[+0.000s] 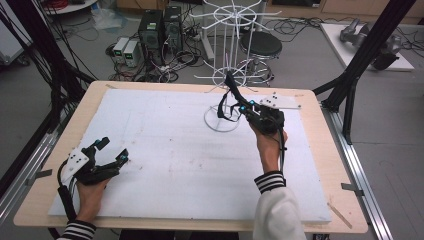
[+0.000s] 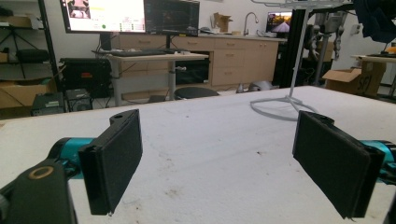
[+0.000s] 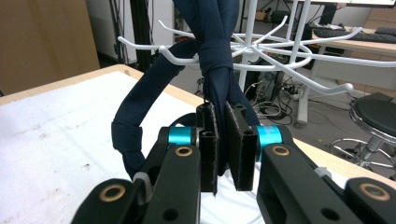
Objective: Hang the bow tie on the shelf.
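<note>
Nearest the camera, the right gripper (image 3: 221,144) has its fingers clenched on a dark blue strap (image 3: 217,51), lifted against the white wire rack (image 1: 227,75) at twelve o'clock of the counter (image 1: 165,150); hanging looks unfinished. At eight o'clock, the left gripper (image 1: 112,150) rests released.

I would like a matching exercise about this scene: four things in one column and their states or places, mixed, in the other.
Things:
1. left claw
2. right claw
3. dark blue strap
4. white wire rack

States or places:
A. stands at the table's far edge
B. open, holding nothing
C. shut on fabric
D. hangs from a rack arm

Pairs: 1-B, 2-C, 3-D, 4-A
</note>
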`<state>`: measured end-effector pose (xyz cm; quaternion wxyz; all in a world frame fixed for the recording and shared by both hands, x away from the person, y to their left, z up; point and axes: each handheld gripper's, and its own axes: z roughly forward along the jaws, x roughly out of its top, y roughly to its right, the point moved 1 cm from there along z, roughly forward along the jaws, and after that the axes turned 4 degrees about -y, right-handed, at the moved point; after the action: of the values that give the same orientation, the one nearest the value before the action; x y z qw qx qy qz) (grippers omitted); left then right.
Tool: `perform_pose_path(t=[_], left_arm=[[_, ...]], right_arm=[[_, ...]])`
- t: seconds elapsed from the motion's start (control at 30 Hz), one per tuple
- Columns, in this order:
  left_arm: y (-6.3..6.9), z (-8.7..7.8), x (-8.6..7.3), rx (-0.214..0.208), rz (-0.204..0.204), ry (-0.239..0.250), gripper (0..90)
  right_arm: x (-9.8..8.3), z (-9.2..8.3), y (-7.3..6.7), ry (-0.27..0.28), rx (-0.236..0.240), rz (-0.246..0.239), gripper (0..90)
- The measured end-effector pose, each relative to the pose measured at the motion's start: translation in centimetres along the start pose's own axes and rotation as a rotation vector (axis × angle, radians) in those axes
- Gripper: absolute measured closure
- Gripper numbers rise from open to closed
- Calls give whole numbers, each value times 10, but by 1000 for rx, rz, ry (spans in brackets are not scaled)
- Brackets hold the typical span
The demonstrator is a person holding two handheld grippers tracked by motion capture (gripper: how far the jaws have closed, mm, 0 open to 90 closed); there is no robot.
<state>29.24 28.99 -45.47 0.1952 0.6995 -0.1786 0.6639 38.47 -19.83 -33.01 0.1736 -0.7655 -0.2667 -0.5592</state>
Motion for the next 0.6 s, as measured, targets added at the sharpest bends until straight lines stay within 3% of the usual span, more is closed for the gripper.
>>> perform_pose_path(t=[0.3,0.4,0.43,0.47,0.5,0.6], left_arm=[[1,0,0,0,0,-1,163],[0,0,0,2,3,-3,163],[0,0,0,1,4,-6,163],[0,0,0,1,4,-5,163],[0,0,0,0,5,-5,163],[0,0,0,3,0,-3,163]], right_arm=[[-1,-2,2,-24,25,12,748],[-1,-2,1,-26,25,8,669],[-1,-1,1,-25,24,11,602],[-2,-1,0,-30,18,34,452],[-2,-1,0,-30,18,34,452],[-3,-2,-3,-52,11,46,264]])
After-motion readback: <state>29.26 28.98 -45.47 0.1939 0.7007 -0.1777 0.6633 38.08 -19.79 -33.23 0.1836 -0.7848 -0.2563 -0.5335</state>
